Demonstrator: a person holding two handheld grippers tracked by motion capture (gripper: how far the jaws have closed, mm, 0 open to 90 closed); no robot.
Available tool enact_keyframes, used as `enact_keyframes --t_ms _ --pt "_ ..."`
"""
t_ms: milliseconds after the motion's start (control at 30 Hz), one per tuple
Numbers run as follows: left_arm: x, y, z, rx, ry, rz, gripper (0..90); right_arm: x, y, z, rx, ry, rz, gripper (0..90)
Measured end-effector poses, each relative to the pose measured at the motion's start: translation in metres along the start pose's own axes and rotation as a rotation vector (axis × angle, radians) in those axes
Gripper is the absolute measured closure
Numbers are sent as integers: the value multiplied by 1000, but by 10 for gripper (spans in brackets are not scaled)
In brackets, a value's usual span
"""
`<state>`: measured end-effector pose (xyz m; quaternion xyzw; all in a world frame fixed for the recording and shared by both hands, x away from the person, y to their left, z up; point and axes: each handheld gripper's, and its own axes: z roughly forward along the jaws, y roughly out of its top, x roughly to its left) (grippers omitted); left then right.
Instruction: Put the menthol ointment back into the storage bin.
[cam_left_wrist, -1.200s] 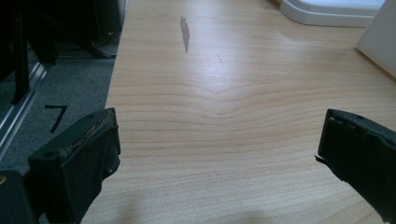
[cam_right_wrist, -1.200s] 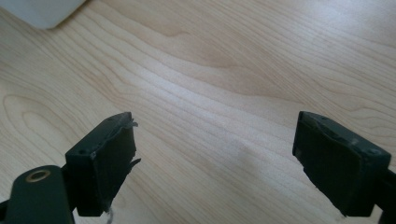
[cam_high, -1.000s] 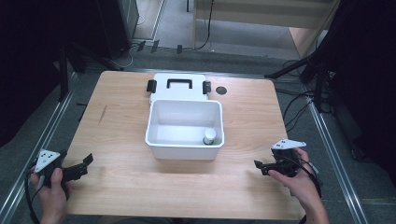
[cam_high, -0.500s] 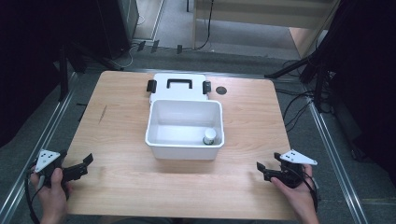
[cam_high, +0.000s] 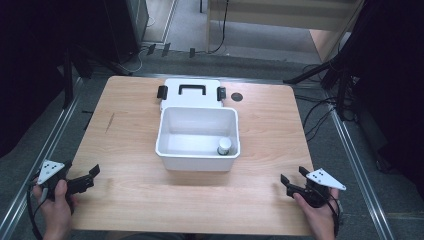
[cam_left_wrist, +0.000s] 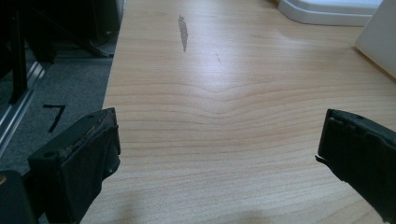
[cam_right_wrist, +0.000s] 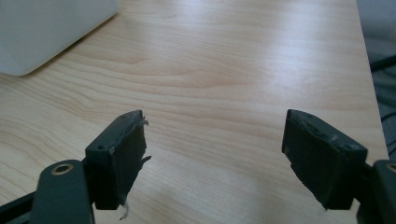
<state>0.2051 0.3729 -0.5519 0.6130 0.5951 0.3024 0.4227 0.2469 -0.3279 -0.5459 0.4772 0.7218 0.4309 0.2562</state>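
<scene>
White bin (cam_high: 197, 150) held one small jar (cam_high: 224, 146); left gripper (cam_high: 89, 176) and right gripper (cam_high: 291, 183) waited near, jaws apart, empty, apparently before any reach.

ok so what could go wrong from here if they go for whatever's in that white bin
1. The small jar stands tight in the near right corner of the white bin, so an open hand-held gripper may jam against the walls.
2. The bin looks light and could slide on the smooth table if bumped.
3. The lid lies touching the bin's far side; a push may shift both.
</scene>
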Motion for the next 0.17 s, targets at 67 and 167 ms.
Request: enact_keyframes --t_ms 67,167 --pt "0 0 0 2 0 2 0 -3 0 1 27 3 42 183" --pt "0 0 0 2 1 2 0 -4 1 3 46 -3 52 182"
